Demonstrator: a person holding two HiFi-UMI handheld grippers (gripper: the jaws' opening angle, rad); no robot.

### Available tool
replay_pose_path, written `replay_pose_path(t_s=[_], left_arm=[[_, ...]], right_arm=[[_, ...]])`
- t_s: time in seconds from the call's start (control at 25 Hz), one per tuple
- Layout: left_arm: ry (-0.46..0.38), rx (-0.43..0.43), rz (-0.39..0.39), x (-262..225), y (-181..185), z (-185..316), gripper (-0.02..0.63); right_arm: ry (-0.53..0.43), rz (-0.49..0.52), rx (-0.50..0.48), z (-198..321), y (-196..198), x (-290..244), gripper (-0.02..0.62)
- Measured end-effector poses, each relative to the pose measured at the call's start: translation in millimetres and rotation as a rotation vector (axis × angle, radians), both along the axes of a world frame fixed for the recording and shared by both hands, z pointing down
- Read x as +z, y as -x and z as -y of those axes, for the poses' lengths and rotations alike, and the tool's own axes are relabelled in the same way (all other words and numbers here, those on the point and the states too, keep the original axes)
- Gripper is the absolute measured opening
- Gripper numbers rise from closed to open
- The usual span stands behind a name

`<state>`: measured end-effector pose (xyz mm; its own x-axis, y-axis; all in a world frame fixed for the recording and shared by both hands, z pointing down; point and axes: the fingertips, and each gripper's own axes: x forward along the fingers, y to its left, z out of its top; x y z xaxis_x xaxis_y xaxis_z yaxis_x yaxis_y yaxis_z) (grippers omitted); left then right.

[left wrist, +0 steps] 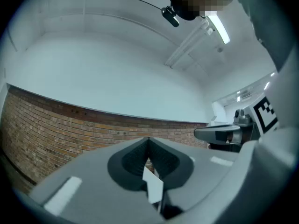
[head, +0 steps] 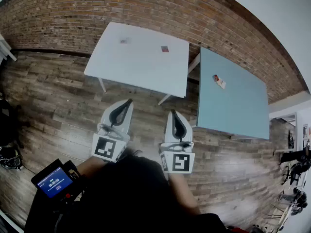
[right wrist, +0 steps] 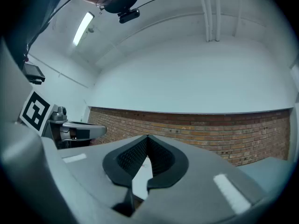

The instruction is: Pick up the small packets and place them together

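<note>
Wood floor (head: 58,110), brick wall (head: 97,8), white table (head: 136,64), teal table (head: 235,108); left gripper (head: 129,102), right gripper (head: 173,112) clenched empty.

Lab/studio-type rm, brick wall (head: 97,8) running along far side, white table (head: 141,62) & teal table (head: 238,106) standing on wood floor (head: 58,106), equip. (head: 296,164) sitting at right.
</note>
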<state>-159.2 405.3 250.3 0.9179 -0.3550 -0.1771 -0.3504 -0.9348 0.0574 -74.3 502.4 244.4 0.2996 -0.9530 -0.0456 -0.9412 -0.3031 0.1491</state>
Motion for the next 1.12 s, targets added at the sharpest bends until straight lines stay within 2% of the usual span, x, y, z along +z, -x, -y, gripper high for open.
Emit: replay_pose_path(t_s=[0.48,0.68,0.84,0.96,1.12], left_arm=[[0.044,-0.066,0.053,17.6,5.8,10.3,0.002],[0.057,-0.135,0.077,34.1,-15.6,-10.5,0.002],[0.044,-0.185,0.127,47.9,-10.8,2.0,0.002],[0.030,-0.194,0.147,51.2,-17.8,17.5,0.002],[0.036,-0.180,0.136,57.5,-41.6,42.6,0.002]], right_arm=[[0.055,0.084,-0.068,15.7,-0.8,26.0,0.002],[0.080,0.152,-0.121,-2.3,-32.3,58.0,0.003],[0.088,0.215,-0.110,-2.6,-49.3,71.4,0.003],[0.101,0.234,-0.116,8.6,-60.5,77.3,0.003],[0.121,0.234,-0.097,32.1,-79.7,88.3,0.003]])
